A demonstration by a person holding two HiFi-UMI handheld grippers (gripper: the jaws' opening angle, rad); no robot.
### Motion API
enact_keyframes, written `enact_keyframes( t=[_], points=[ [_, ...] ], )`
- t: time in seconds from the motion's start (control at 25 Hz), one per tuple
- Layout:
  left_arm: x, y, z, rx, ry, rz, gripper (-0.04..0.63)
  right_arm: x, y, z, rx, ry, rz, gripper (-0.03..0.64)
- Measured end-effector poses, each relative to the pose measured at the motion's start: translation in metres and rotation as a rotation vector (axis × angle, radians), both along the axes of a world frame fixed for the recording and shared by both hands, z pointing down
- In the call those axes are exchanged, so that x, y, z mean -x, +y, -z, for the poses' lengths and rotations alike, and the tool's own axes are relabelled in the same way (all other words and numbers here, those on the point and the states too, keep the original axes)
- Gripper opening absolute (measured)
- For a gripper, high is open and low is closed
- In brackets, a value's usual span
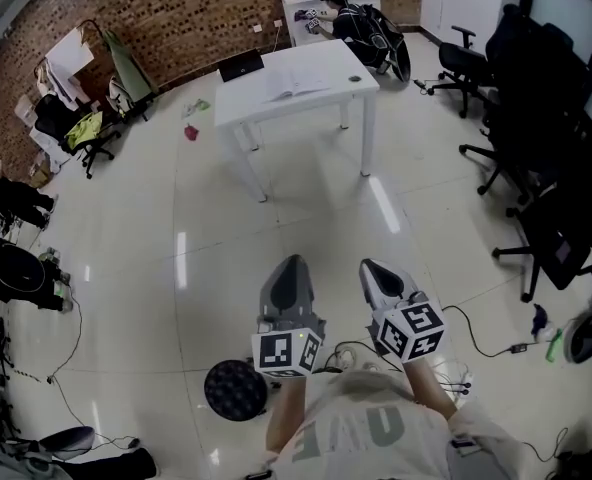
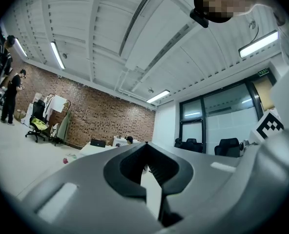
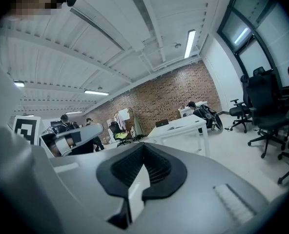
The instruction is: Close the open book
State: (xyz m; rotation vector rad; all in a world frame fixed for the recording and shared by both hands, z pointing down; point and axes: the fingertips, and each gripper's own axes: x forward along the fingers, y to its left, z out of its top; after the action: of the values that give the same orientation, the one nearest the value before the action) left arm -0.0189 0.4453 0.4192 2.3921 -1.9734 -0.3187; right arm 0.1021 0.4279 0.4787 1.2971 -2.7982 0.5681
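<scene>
The open book [image 1: 294,90] lies flat on a white table [image 1: 326,63] far across the room, next to a black laptop [image 1: 241,66]. Both grippers hang over the floor close to the person's body, well short of the table. My left gripper [image 1: 292,260] is shut with nothing in it, its tips meeting in the left gripper view [image 2: 145,143]. Beside it, my right gripper [image 1: 368,264] is shut and empty too [image 3: 143,144]. The right gripper view shows the table [image 3: 186,125] with the book [image 3: 175,127] in the distance.
Several black office chairs [image 1: 536,168] line the right side. A person [image 1: 351,23] sits at a desk behind the table. A round black stool [image 1: 234,388] stands by the person's left side, and cables [image 1: 496,348] lie on the floor at the right. A cluttered chair [image 1: 86,133] stands at the left wall.
</scene>
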Motion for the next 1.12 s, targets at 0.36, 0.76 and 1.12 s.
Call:
enact_keyframes(
  t=[0.36,0.76,1.12],
  points=[
    [0.040,-0.027,-0.014,0.033,0.007,0.013,0.012,0.025,-0.024,-0.029,0.081,0.023,-0.010,0.005],
    [0.078,-0.100,-0.047,0.100,0.051,0.070,0.012,0.027,-0.092,-0.062,0.144,0.080,-0.022,0.005],
    [0.080,-0.301,-0.040,0.065,0.018,0.056,0.012,0.044,-0.303,-0.045,0.049,0.054,-0.001,0.005]
  ],
)
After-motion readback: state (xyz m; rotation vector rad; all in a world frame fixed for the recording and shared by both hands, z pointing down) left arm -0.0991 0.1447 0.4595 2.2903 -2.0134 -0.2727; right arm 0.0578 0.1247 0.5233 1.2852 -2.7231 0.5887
